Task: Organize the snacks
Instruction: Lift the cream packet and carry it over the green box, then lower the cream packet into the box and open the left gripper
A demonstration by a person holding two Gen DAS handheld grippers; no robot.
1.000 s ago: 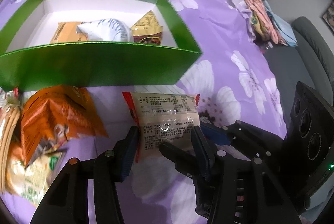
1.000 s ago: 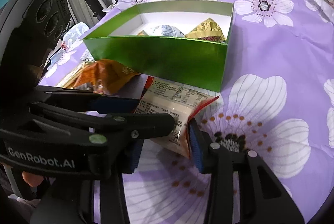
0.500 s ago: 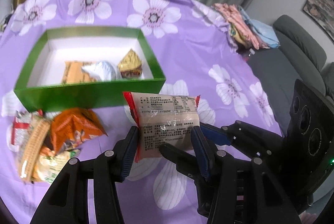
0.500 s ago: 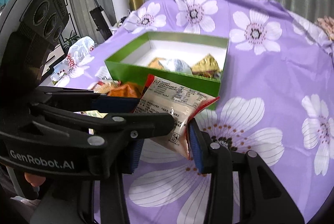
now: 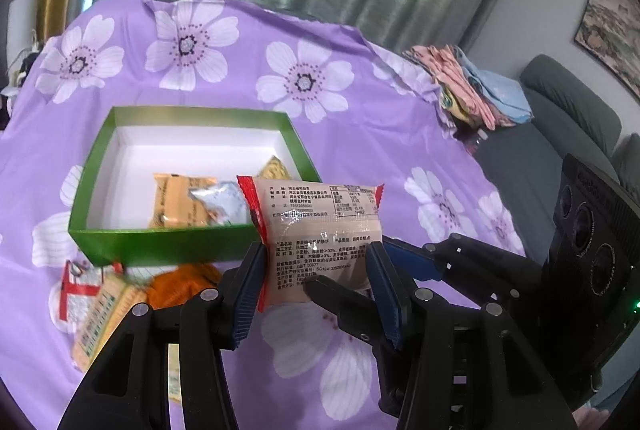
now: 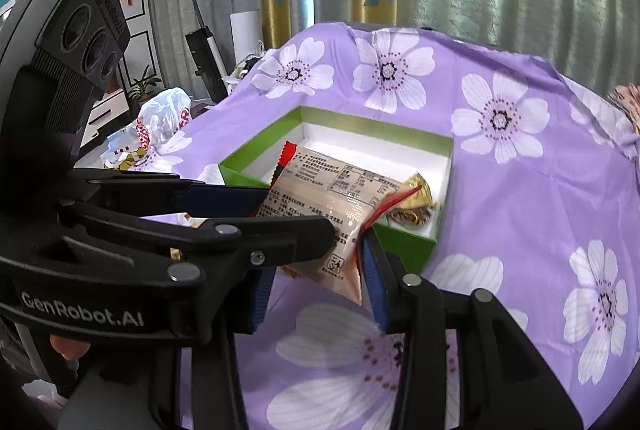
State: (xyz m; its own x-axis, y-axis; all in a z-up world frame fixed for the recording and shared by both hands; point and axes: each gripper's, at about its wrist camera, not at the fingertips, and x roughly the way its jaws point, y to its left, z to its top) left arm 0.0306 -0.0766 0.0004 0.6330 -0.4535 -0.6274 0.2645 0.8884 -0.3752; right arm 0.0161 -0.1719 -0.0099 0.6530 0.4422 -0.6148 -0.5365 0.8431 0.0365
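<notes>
Pink-wrapped snack packet (image 5: 320, 238) now lifted off the bench (image 5: 400, 157) | your left tongs (image 5: 316, 282) and right tongs (image 6: 316, 270) both clamp it | carry it over the green box (image 5: 120, 250) next.

Both wrist cameras look forward and down from close above, left beside right (nearly touching), sharing the open green cardboard box (image 5: 160, 250) (image 6: 404, 250).

green box (image 5: 160, 250) | purple white-flowered cloth (image 5: 360, 133) | red-edged beige packet (image 5: 320, 230)
</notes>
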